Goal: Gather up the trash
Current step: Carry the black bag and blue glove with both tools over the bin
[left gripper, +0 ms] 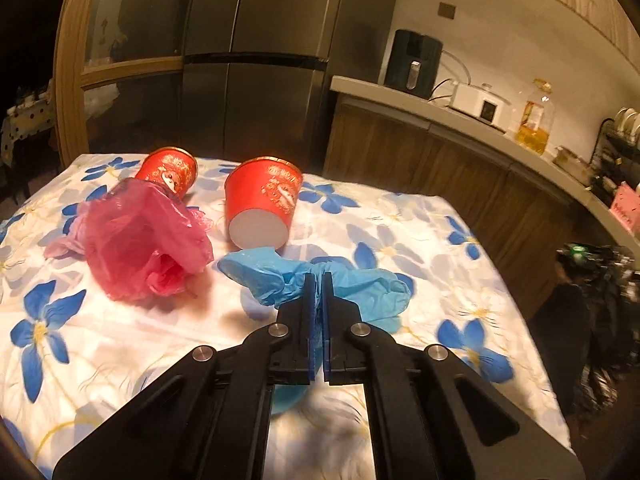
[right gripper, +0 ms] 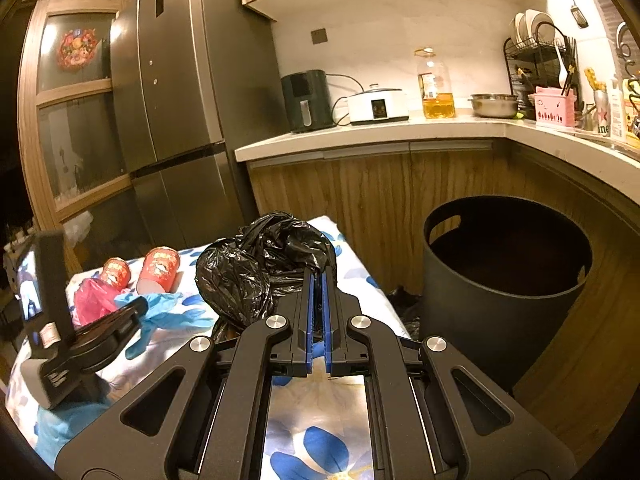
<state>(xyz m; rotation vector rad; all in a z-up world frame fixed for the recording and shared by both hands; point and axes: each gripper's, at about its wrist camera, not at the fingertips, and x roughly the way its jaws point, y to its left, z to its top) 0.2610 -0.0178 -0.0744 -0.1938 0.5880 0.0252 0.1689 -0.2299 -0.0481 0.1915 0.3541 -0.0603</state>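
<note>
Both grippers clamped on trash over the flowered tablecloth (left gripper: 120, 344).

The left gripper (left gripper: 318, 280) pinches a crumpled blue glove (left gripper: 360, 284), limp and wrinkled, just in front of the nearer red paper cup (left gripper: 260, 200) lying on its side; a pink plastic bag (left gripper: 140, 252) lies left of that cup, against a second red cup (left gripper: 170, 170). Only the right wrist view shows the right gripper (right gripper: 319, 280) nipping a glossy black trash bag (right gripper: 256, 268), and the dark bin (right gripper: 504, 272) on the floor right of the cups.
</note>
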